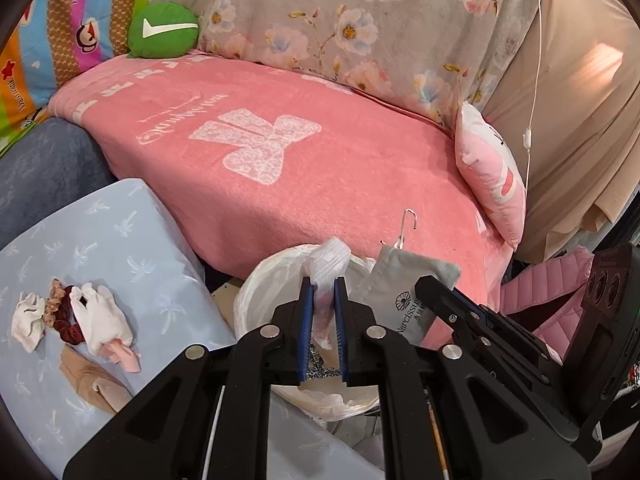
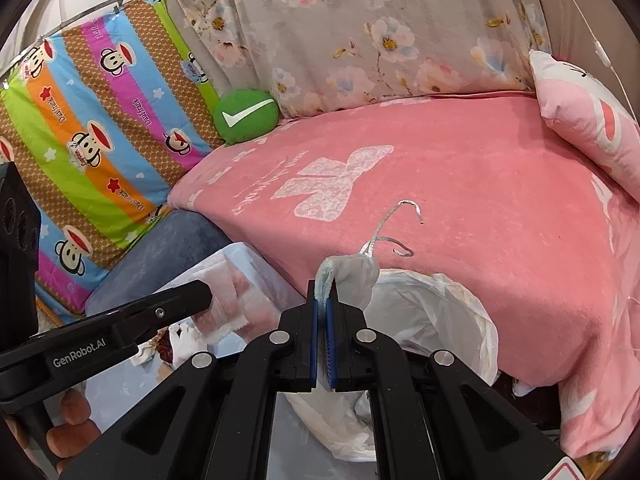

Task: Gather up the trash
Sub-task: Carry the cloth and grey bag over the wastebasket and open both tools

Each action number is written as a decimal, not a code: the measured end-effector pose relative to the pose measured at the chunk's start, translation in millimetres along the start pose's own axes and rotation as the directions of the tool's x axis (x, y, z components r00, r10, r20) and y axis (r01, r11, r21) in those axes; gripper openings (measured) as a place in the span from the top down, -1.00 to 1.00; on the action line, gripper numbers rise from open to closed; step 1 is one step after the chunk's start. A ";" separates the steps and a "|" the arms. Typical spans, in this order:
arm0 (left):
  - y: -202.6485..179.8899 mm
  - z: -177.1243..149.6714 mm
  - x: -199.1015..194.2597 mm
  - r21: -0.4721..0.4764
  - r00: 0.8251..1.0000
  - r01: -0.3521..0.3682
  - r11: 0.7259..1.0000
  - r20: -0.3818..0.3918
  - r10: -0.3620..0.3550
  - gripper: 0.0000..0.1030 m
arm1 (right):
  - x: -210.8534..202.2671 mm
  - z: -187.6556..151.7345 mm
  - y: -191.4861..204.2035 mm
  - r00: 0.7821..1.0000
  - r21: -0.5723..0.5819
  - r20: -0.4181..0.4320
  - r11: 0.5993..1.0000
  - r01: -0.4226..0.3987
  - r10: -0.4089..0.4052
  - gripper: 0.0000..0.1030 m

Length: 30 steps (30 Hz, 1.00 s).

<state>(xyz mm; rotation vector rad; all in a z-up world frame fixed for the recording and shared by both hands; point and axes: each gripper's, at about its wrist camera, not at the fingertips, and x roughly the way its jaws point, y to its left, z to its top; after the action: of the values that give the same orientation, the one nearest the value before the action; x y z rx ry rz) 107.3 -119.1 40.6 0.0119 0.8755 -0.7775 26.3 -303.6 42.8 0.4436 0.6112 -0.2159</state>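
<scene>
The left hand-held gripper (image 1: 323, 300) is clamped on a crumpled white tissue (image 1: 328, 264), which sticks up past the blue pads and hangs directly over the mouth of the white-lined trash bin (image 1: 256, 296). The right hand-held gripper (image 2: 322, 304) is pinched tight on the edge of a grey fabric pouch (image 2: 356, 276) whose silver ribbon loops (image 2: 396, 236) curl free above it; it hovers at the near rim of the same trash bin (image 2: 460, 320), just in front of the pink blanket (image 2: 480, 200) on the bed.

Both pieces look ready to be dropped. To do that well, each load should be centred over the opening before the jaws part, since the liner sags at the rim and a light tissue could catch there or cling to a pad. The pouch overhangs the rim and wants carrying further in.

More crumpled tissues (image 1: 96, 316) lie with a dark red scrunchie (image 1: 70, 320) on the pale blue sheet (image 1: 120, 232) to the left, apparently next.
</scene>
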 end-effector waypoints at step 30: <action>30.5 -16.9 -6.6 -0.075 0.992 -0.119 0.990 0.031 0.122 -0.12 | 10.1 -13.6 22.9 0.999 -0.055 -0.032 0.998 -0.001 -0.001 0.62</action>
<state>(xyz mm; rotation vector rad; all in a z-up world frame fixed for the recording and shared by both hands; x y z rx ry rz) 112.0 -87.5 25.0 -0.0134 0.8607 -0.6310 34.9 -277.7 34.6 0.3947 0.6470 -0.1916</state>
